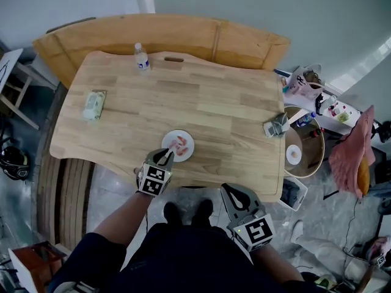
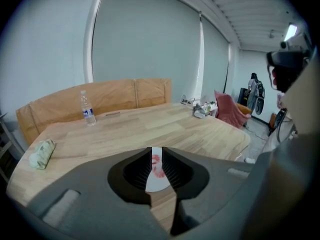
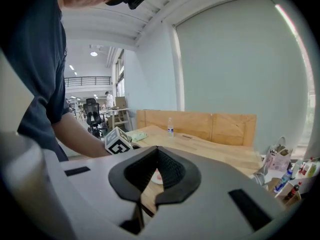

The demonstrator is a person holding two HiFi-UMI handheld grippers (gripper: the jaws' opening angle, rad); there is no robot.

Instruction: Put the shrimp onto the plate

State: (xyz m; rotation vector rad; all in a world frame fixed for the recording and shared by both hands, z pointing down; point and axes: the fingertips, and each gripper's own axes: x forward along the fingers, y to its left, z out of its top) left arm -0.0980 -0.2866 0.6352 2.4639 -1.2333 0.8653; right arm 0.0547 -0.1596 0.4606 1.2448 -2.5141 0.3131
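**Shrimp lying on the plate, both grippers empty**

Head view: the shrimp (image 1: 178,144) are seen on the plate (image 1: 189,152), with the left gripper (image 1: 165,156) at its 7 o'clock and the right gripper (image 1: 234,195) at 5 o'clock, off the table (image 1: 201,102). Left gripper view: the jaws are held narrowly apart, empty. Right gripper view: the jaws are closed on nothing. The shrimp are judged soft, light and slippery, best pinched gently mid-body.

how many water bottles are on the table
1. The water bottle stands upright near the far edge of the table, by the wooden bench. The clutter off the table's right end may hold small bottles, but they are too small to tell.
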